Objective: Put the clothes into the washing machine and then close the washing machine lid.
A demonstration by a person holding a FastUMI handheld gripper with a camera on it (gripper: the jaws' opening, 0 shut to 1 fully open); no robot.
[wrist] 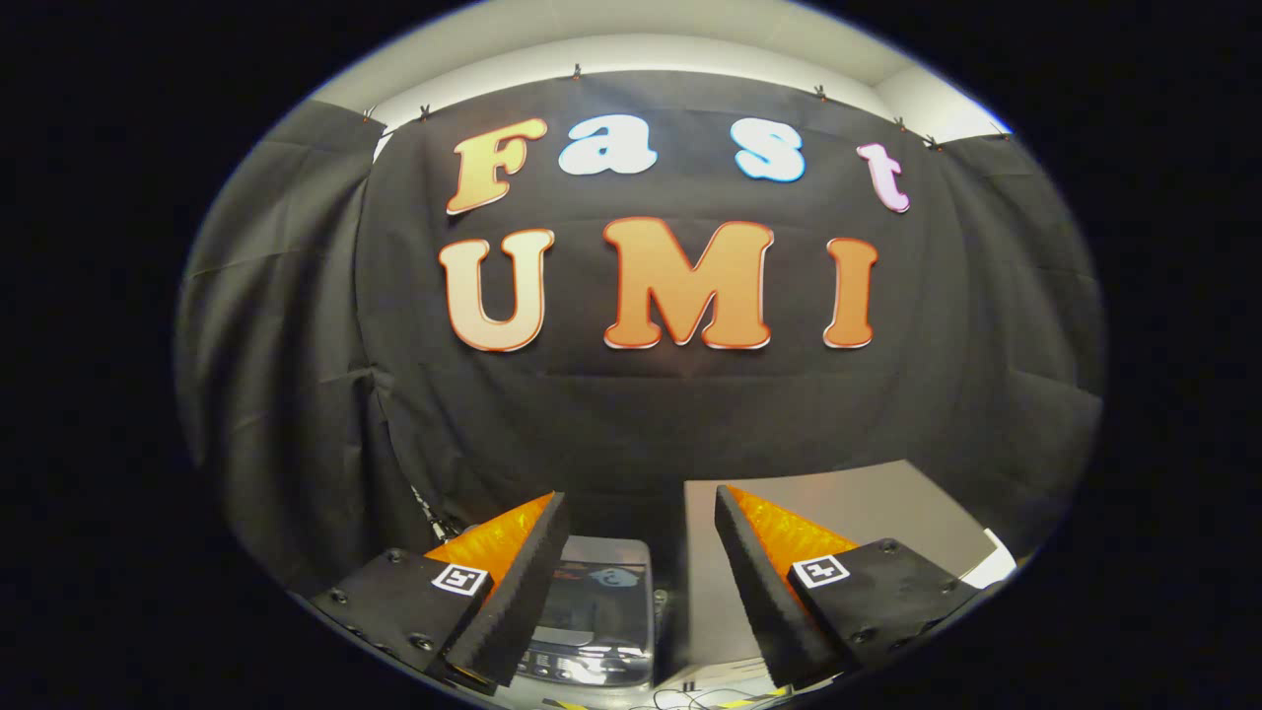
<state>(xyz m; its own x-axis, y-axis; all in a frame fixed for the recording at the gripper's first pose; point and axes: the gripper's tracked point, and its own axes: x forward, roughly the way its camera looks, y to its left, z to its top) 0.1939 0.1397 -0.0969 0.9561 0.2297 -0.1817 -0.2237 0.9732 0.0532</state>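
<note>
Gripper (641, 537) fingers spread open, empty; washer (596, 616) sits between them, low, grey table (868, 508) to its right

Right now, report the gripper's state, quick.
Gripper: open, fingers spread apart, holding nothing; the washing machine sits below, seen between them.

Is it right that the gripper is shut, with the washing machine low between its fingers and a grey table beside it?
Not quite. The gripper is open: the gripper view shows its fingers spread apart with nothing held. The washing machine does sit low between them, beside the grey table.
</note>
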